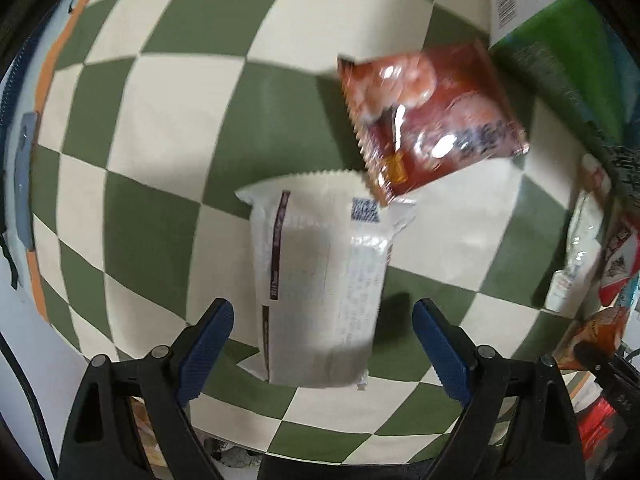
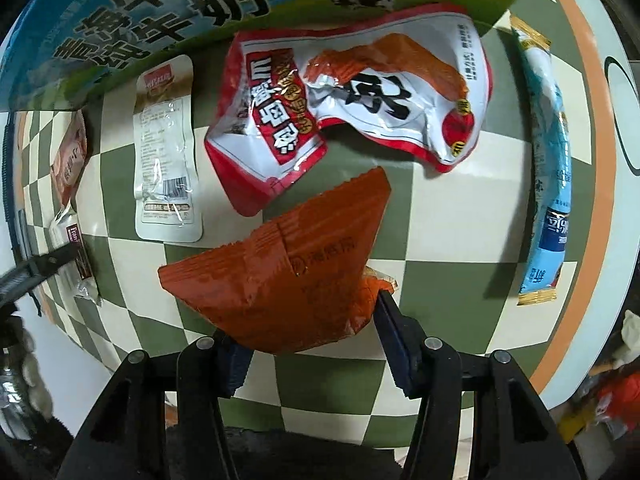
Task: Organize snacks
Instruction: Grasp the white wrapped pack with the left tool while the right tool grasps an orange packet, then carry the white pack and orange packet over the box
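Left gripper (image 1: 323, 312) points down over the green-and-cream checkered cloth (image 1: 168, 128), jaws wide, pads clear of the white snack pack (image 1: 316, 280) lying between them. A brown-red snack pack (image 1: 432, 120) overlaps its far corner. Right gripper (image 2: 308, 336) is clamped on an orange snack packet (image 2: 288, 272), pads pressing both sides. Beyond it on the cloth: red-white pouch (image 2: 360, 100), clear white pouch (image 2: 166, 148), blue stick pack (image 2: 548, 184), milk carton box (image 2: 140, 12) at the far edge.

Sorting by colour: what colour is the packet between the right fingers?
Orange packet, clearest in the right wrist view.
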{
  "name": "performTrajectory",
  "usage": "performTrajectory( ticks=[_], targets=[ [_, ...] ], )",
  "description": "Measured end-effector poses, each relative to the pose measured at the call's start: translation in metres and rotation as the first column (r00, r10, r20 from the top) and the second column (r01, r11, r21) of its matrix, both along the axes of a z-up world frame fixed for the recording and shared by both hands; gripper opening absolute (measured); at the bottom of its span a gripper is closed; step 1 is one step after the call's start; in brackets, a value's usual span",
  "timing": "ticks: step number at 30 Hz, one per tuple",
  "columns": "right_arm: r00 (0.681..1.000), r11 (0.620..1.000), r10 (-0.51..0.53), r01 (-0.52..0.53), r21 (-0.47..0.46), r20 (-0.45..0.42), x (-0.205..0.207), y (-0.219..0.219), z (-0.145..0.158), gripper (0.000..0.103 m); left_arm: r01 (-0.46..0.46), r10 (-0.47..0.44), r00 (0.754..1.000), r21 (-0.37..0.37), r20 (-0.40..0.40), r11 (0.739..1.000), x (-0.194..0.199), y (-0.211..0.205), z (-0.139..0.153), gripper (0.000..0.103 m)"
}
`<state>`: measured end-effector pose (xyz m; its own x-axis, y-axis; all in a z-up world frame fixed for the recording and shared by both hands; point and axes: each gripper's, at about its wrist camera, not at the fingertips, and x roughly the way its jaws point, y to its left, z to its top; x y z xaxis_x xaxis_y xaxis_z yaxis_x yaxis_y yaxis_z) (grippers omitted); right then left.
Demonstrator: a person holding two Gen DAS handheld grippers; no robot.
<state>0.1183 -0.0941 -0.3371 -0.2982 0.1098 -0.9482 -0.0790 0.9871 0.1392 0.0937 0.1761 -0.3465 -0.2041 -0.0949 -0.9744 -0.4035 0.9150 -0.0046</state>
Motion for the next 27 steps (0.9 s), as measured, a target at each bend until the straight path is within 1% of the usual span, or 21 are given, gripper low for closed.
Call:
performTrajectory(
  ticks=[1,3,5,10,18,22,24,27],
  targets=[
    [1.0,1.0,-0.005,0.005,-0.001,-0.007,0.0,-0.001,-0.001,0.06,-0.008,0.008,1.0,-0.004,0.0,1.0,-0.002,0.002,-0.002,0.078],
    [1.0,1.0,-0.019,0.019,0.001,-0.019,0.002,-0.002,-0.003,0.061,-0.027,0.027,1.0,-0.009,0.013,1.0,-0.004,0.005,-0.001,0.067],
    [0.999,0.999,-0.037,0.037,0.009,-0.029,0.001,-0.006,-0.005,0.062,-0.025,0.025,0.999,-0.007,0.024,1.0,-0.006,0.005,0.002,0.059],
    [0.998,0.998,-0.054,0.055,0.024,-0.031,0.014,-0.019,-0.008,0.064,-0.004,0.004,0.999,0.018,0.034,1.0,-0.008,0.002,0.003,0.058],
    [0.999,0.999,-0.04,0.04,0.0,0.018,0.026,-0.026,0.003,0.064,0.065,-0.066,0.995,0.017,0.074,0.998,-0.015,-0.038,0.014,0.058],
    [0.998,0.998,-0.053,0.052,0.021,0.03,0.033,-0.036,0.007,0.064,0.106,-0.107,0.991,0.009,0.08,0.994,-0.019,-0.056,0.013,0.058],
    [0.999,0.999,-0.041,0.04,0.017,0.034,0.037,-0.041,0.008,0.064,0.132,-0.133,0.988,0.013,0.08,0.991,-0.019,-0.064,0.012,0.058],
    [0.998,1.0,0.026,-0.026,-0.009,0.052,0.04,-0.043,0.012,0.064,0.156,-0.157,0.984,0.017,0.081,0.988,-0.018,-0.074,0.011,0.058]
  ],
)
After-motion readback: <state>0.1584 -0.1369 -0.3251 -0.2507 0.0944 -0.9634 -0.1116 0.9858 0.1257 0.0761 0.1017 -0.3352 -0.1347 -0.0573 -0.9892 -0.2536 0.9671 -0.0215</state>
